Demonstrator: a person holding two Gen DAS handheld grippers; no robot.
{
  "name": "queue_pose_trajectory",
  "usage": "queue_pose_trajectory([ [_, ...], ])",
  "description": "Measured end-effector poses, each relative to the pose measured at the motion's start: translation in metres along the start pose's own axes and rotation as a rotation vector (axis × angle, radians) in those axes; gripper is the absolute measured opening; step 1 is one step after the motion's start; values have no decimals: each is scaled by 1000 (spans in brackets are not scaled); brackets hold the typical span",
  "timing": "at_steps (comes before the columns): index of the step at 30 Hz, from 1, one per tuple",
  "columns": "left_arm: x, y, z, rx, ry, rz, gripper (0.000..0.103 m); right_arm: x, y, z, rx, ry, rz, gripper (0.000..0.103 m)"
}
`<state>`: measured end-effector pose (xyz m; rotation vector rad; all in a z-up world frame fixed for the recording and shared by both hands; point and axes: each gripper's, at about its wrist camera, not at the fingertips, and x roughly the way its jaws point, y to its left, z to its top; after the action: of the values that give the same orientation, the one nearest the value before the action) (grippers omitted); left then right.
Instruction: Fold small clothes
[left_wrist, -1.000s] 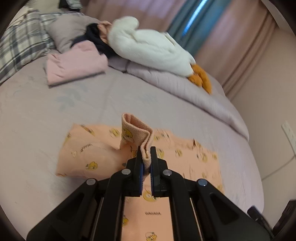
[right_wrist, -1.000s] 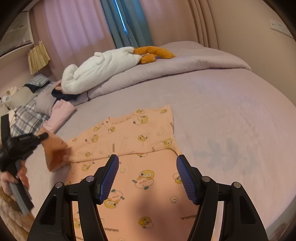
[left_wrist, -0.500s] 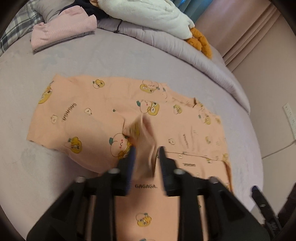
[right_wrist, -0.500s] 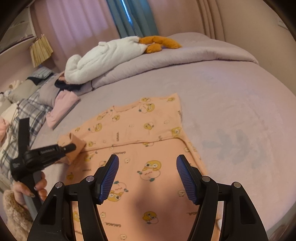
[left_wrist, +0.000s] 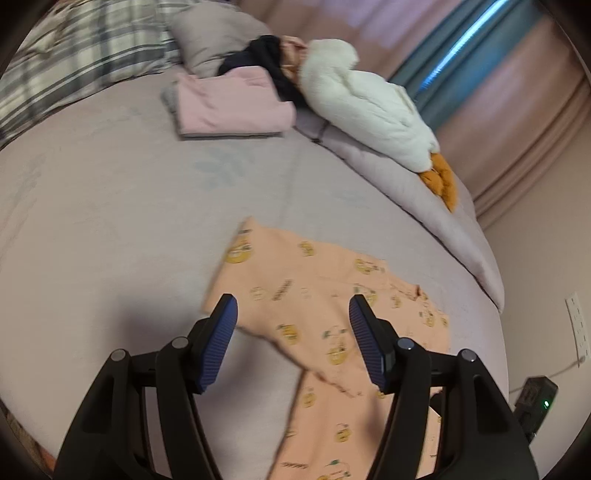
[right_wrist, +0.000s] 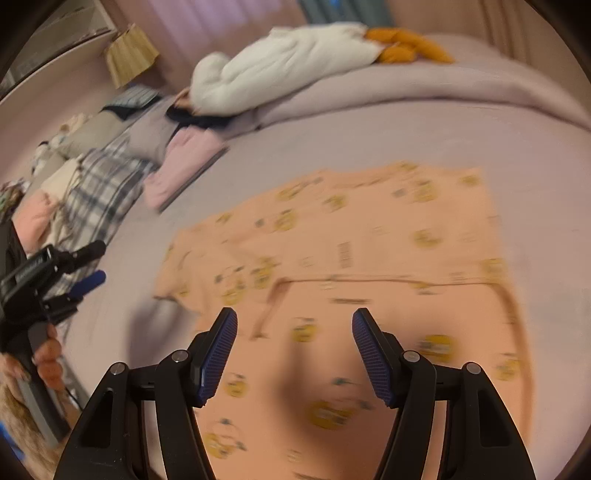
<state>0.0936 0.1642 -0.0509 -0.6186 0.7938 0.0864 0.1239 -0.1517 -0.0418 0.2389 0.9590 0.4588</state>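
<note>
Over the peach top (right_wrist: 332, 258) on the bed (left_wrist: 110, 206), both claws gape empty: left gripper (left_wrist: 291, 332), right gripper (right_wrist: 293, 343). Best next, by the look of it: pinch the far sleeve edge squarely and fold it flat across.

no legible text, prints too blurred

The left wrist view looks forward along the left gripper (left_wrist: 293, 343), whose two fingers fill the lower frame, and slants down across the bed (left_wrist: 110, 206) toward the curtains (left_wrist: 517, 92) at upper right. The right wrist view looks along the right gripper (right_wrist: 294, 354) from lower over the peach garment (right_wrist: 369, 258), which fills mid-frame, blurred. Both views share the garment (left_wrist: 325, 325), the folded pink cloth (left_wrist: 229, 107) (right_wrist: 184, 162) and the white plush (left_wrist: 365, 107) (right_wrist: 288, 62). The left gripper (right_wrist: 86, 264) also shows at the right view's left edge.
</note>
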Motion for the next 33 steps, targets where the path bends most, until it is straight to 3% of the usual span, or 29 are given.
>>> queue_pose_trajectory([
  [4, -6, 21, -9, -21, -8, 48, 63, 37, 19, 3, 2, 84, 50, 67],
  [8, -11, 45, -16, -50, -10, 93, 63, 67, 33, 3, -12, 148, 24, 67],
  [14, -15, 65, -14, -108, -10, 98, 63, 96, 45, 3, -37, 202, -34, 60],
  [18, -18, 72, -14, -127, -11, 97, 63, 103, 48, 7, -57, 190, -79, 47],
  [20, -18, 75, -14, -136, -12, 97, 63, 104, 47, 9, -57, 182, -97, 28],
  [23, -17, 78, -14, -143, -7, 104, 63, 103, 46, 13, -52, 193, -71, 11],
  [33, -9, 74, -12, -144, 7, 91, 63, 43, 71, 51, -169, 70, -29, 9],
])
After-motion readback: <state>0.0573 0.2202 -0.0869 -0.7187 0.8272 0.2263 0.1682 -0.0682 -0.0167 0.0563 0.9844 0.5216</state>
